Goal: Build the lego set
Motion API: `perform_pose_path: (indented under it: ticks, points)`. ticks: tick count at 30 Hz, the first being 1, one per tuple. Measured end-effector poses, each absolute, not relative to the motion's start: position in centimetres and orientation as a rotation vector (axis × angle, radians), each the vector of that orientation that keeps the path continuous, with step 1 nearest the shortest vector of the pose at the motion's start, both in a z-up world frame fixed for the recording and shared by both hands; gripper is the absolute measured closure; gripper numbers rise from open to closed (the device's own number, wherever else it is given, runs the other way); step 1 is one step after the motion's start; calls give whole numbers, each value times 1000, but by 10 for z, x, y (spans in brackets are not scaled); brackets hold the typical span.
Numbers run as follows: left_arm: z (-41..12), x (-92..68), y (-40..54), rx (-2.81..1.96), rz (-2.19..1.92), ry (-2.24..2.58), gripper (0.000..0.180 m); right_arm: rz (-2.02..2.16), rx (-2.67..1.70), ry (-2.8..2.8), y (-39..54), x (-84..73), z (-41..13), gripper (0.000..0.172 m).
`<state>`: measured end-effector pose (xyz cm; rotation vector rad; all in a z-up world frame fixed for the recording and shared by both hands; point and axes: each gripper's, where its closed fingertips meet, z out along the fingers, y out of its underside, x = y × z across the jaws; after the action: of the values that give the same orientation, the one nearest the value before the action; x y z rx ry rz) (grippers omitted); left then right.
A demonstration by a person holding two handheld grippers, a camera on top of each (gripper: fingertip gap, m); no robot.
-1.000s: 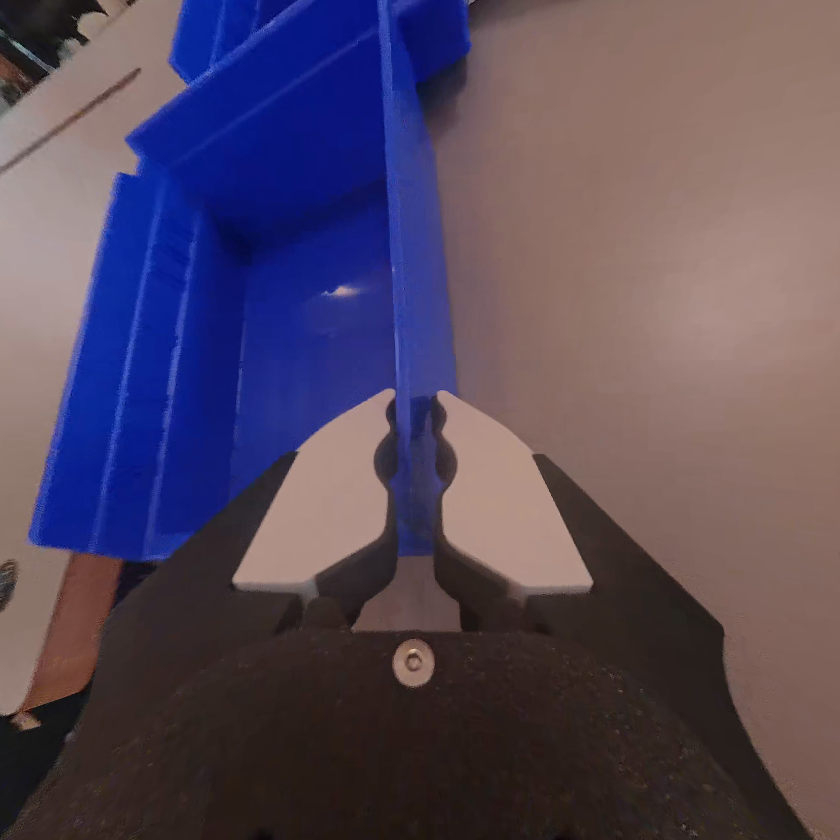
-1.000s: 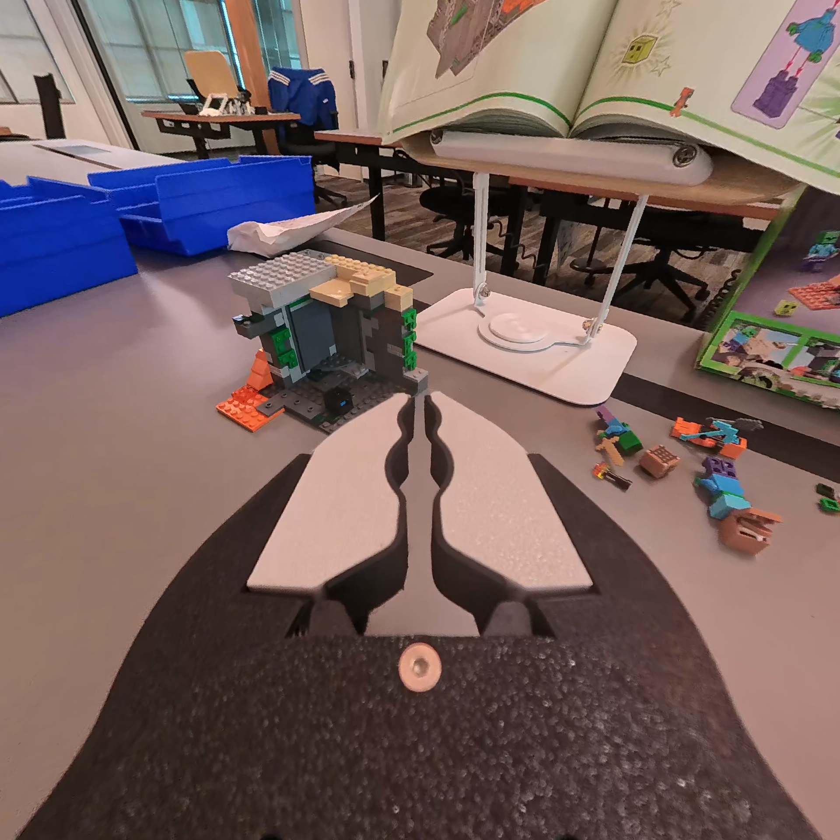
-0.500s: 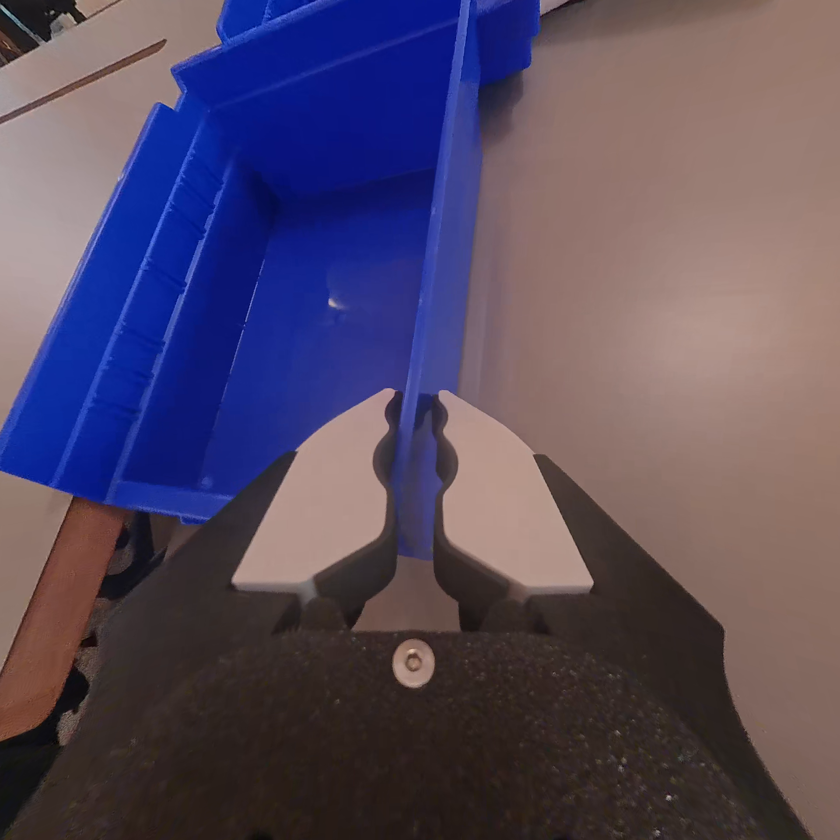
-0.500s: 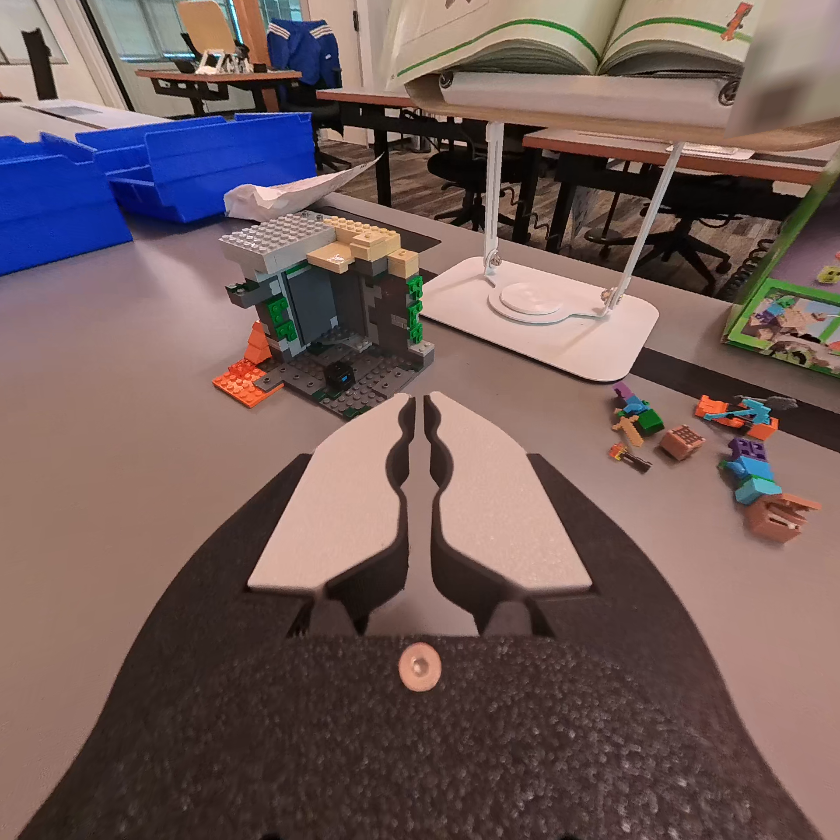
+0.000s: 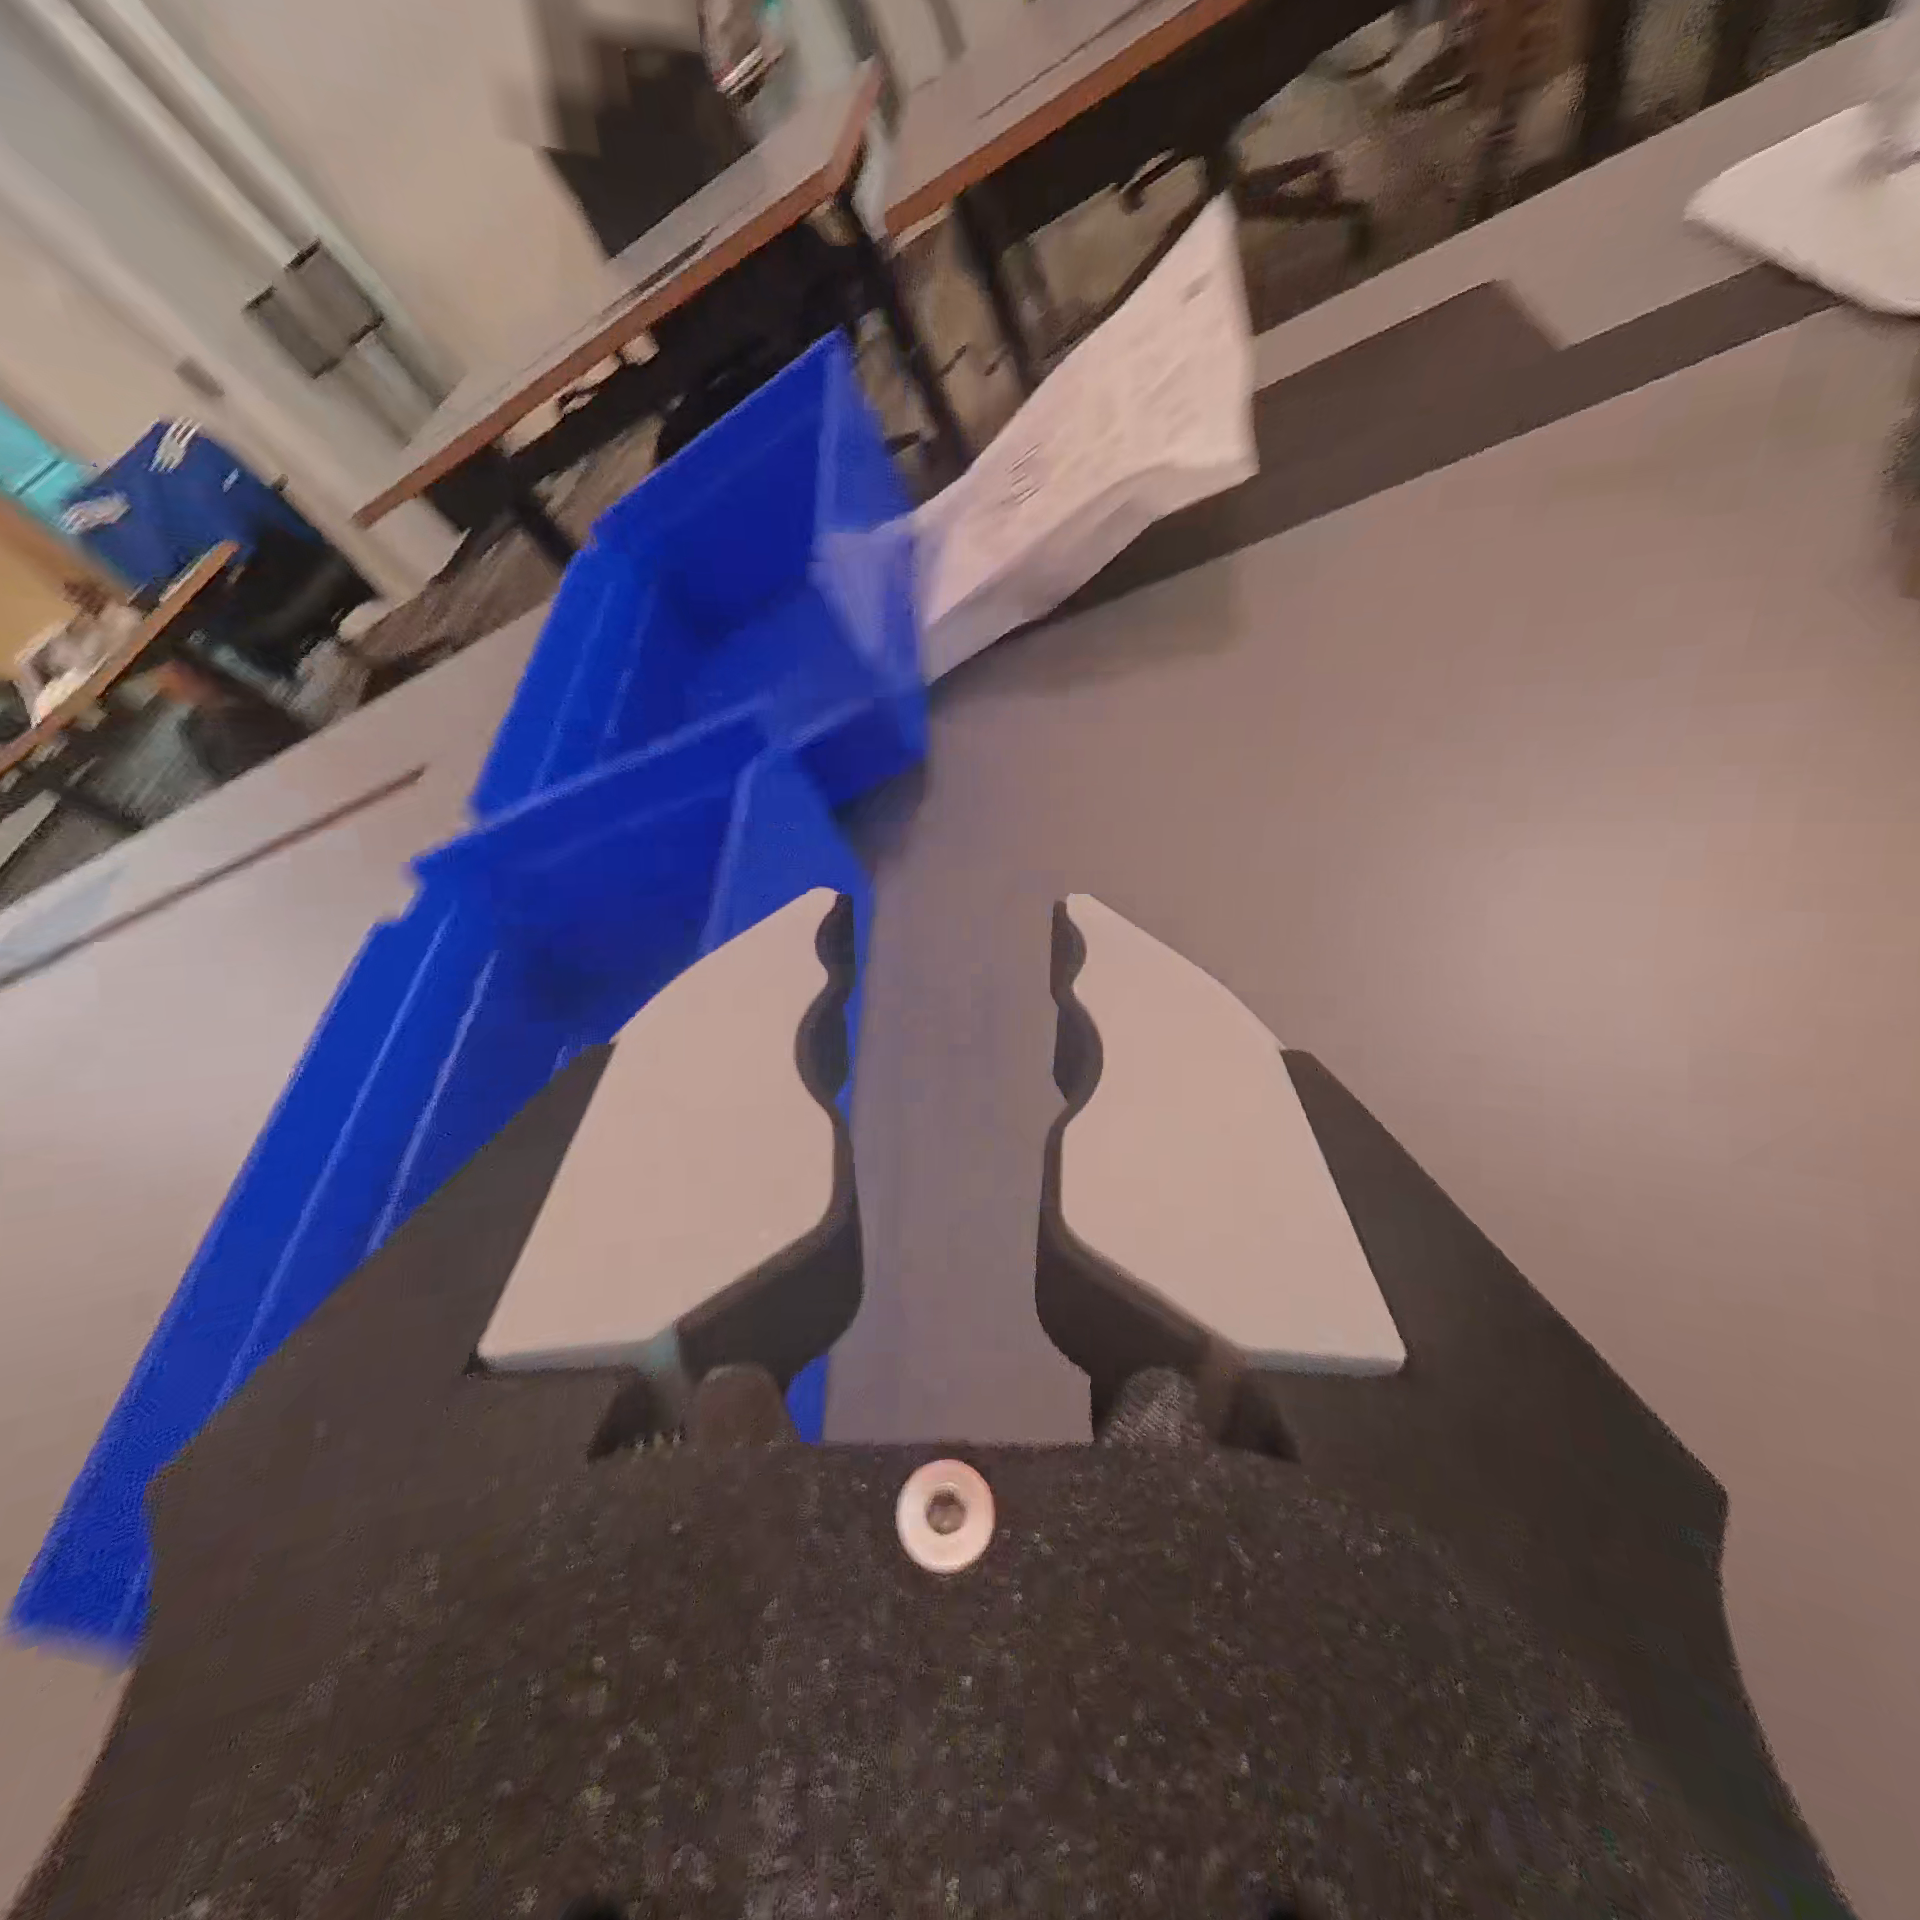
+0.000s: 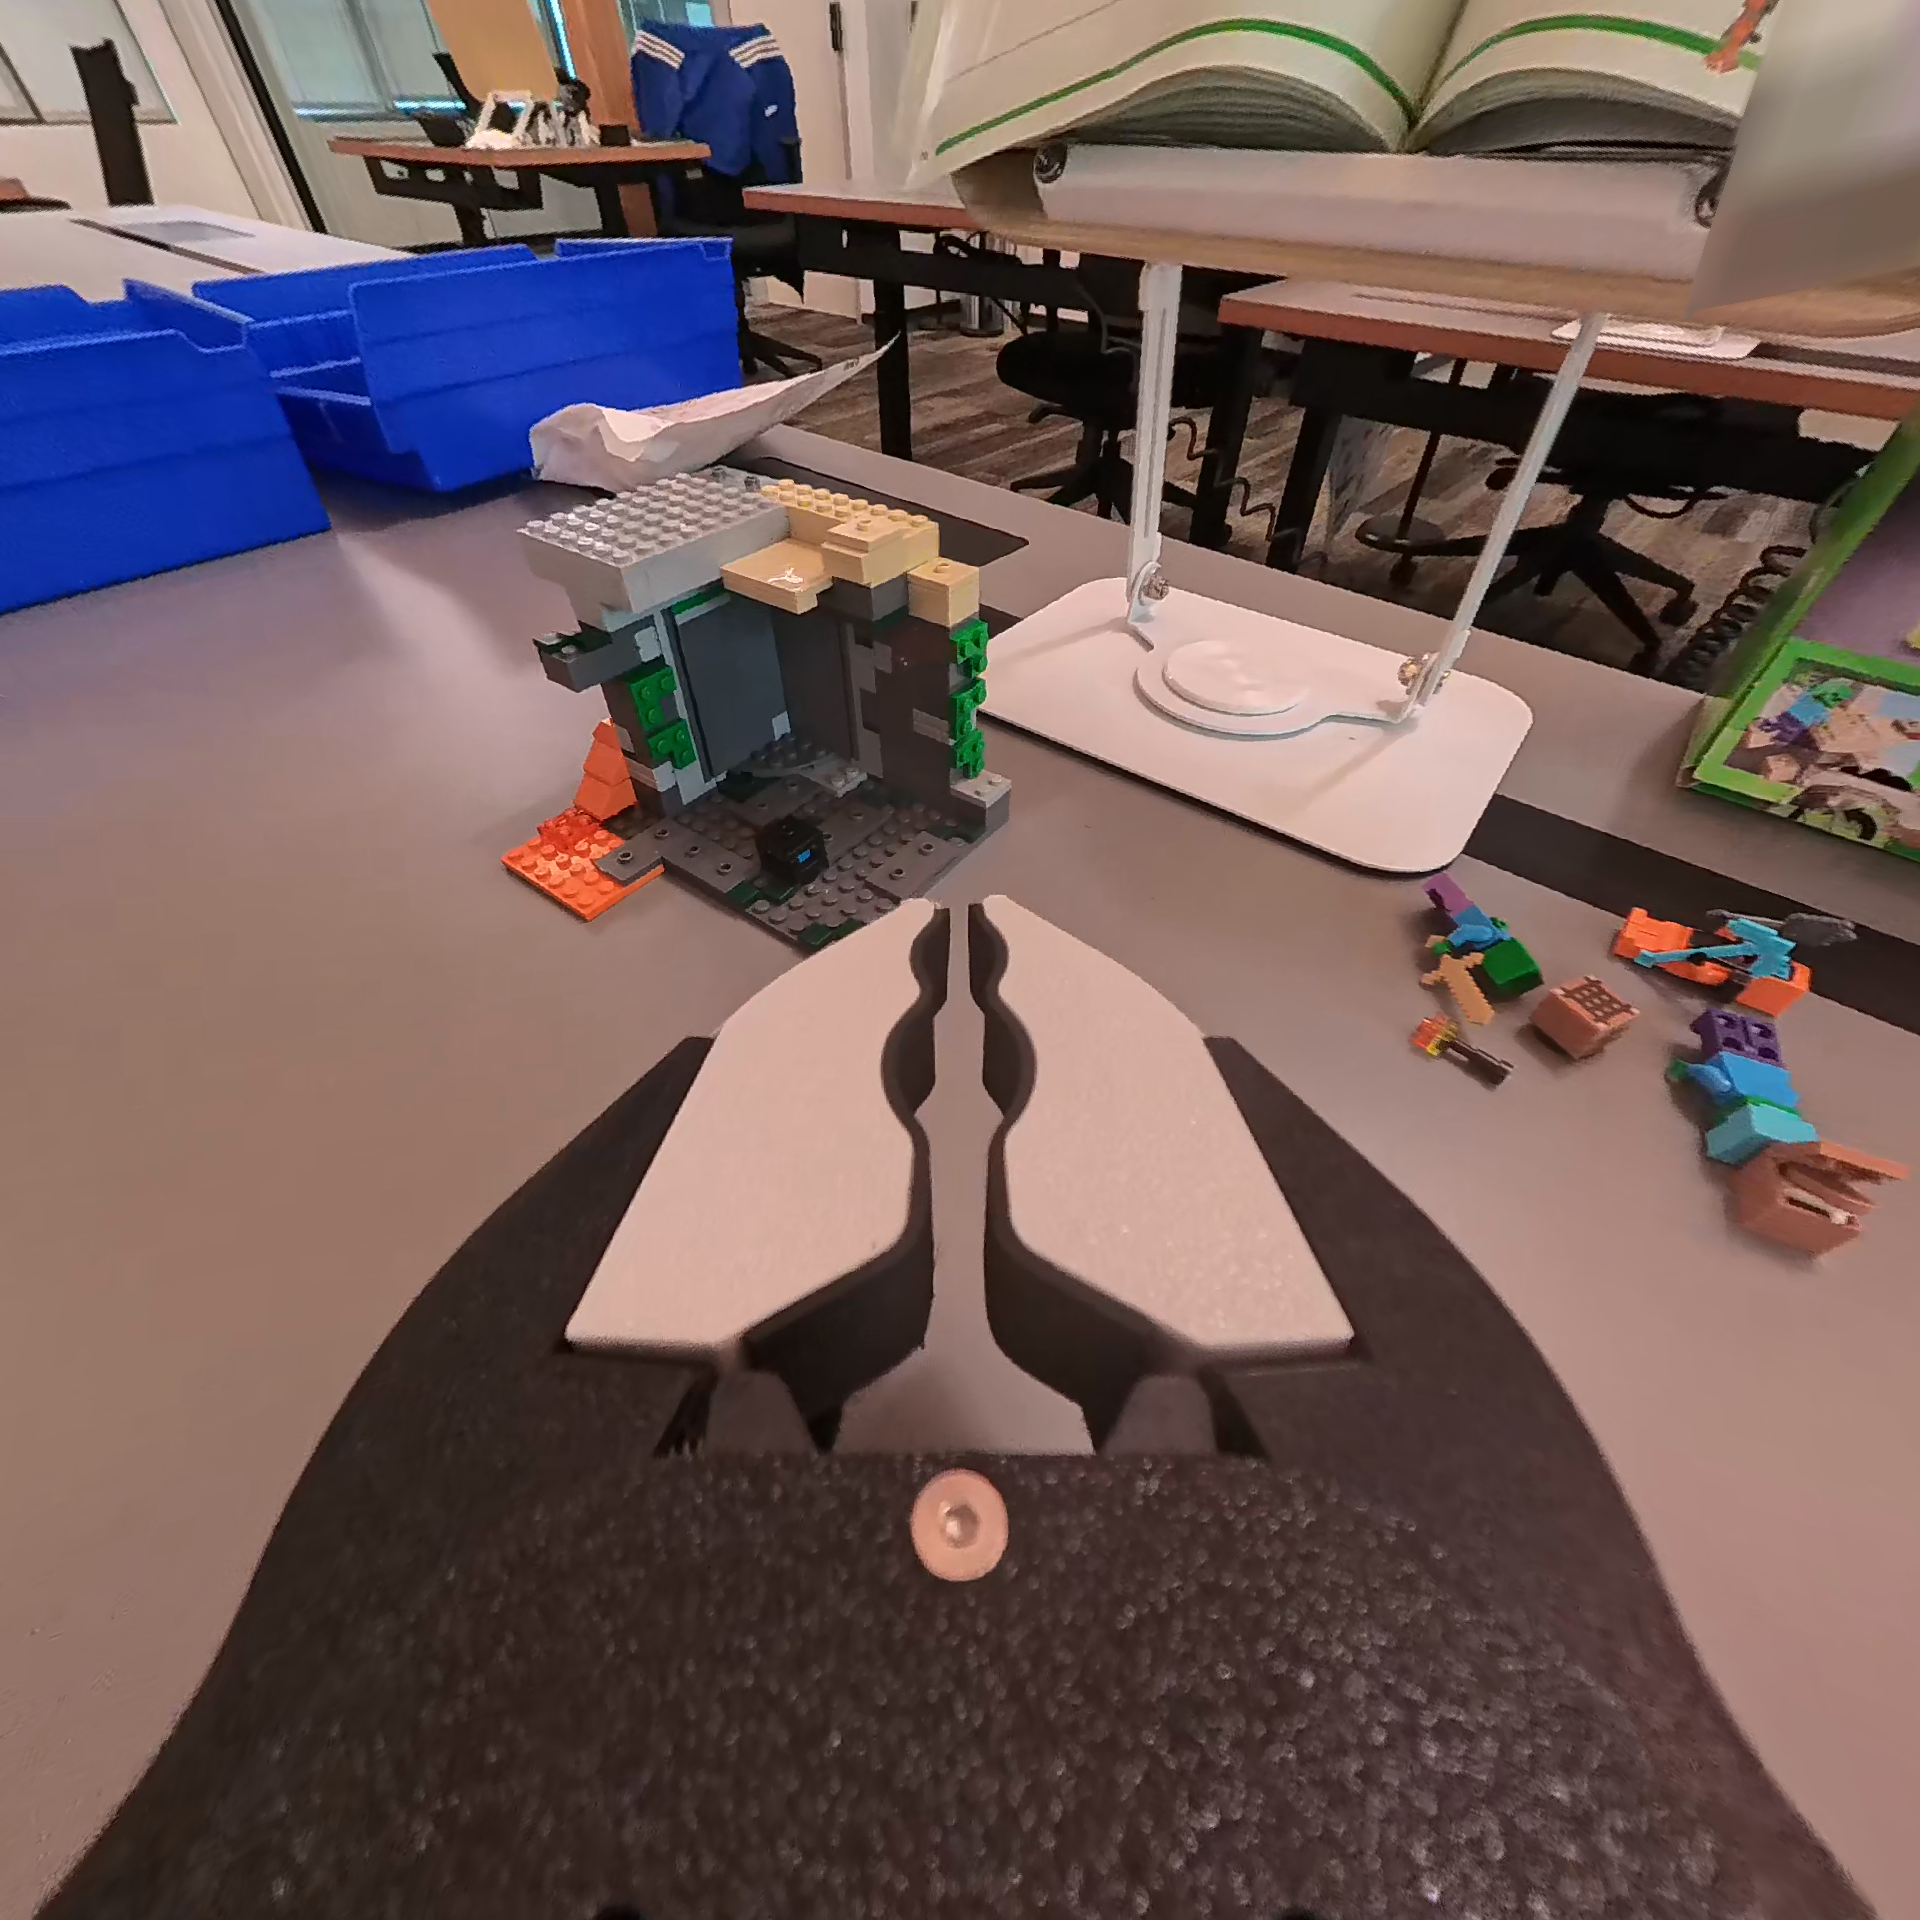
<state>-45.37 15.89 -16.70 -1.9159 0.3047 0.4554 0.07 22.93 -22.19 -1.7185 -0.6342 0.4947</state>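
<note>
My left gripper [image 5: 954, 914] is open and holds nothing; only the grey table [image 5: 1455, 883] shows between its pads. A blue plastic bin [image 5: 436, 1122] lies just left of its left finger, with more blue bins [image 5: 686, 644] behind it. The picture is blurred by motion. My right gripper [image 6: 958, 914] is shut with nothing between its pads, low over the table. Just ahead of it stands a brick-built cave model [image 6: 769, 686] of grey, tan, green and orange bricks. The blue bins [image 6: 125, 436] also show in the right wrist view at far left.
A white stand base [image 6: 1299, 727] carries an open booklet [image 6: 1351, 73] overhead. Loose small brick figures and parts [image 6: 1725, 1070] lie at right, a green box [image 6: 1829, 748] beyond them. Crumpled white paper [image 6: 665, 426] lies by the bins. Other desks and chairs stand behind. The tips of one gripper are about 45 cm away from the tips of the other. The brick-built cave model [image 6: 769, 686] lies some 20 cm from my right tips, 35 cm from my left tips.
My left gripper opened and let go of the blue bin's wall, then swung up and to the right of it. My right gripper stayed shut and drew a little closer to the brick model.
</note>
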Motion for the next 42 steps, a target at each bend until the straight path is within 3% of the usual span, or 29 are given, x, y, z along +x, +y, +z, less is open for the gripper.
perform_pose_path:
  ticks: [10,17,19,23,26,34,42]
  points:
    - [-216,-379,358,-1864,545,723,127,475,-1702,-644,229,4,-218,169]
    - [-261,-404,437,-1836,817,875,119,467,-1726,-648,233,7,-224,169]
    - [-263,-411,449,-1799,883,910,126,481,-1737,-642,234,7,-226,168]
    - [-262,-417,460,-1761,953,965,166,500,-1750,-639,235,6,-229,168]
    - [-237,-413,458,-1662,1003,944,179,504,-1764,-642,236,5,-232,168]
    - [-144,-394,425,-1628,741,685,180,493,-1769,-673,233,1,-236,168]
    - [-82,-345,311,-1548,655,765,180,578,-1727,-705,220,-12,-224,168]
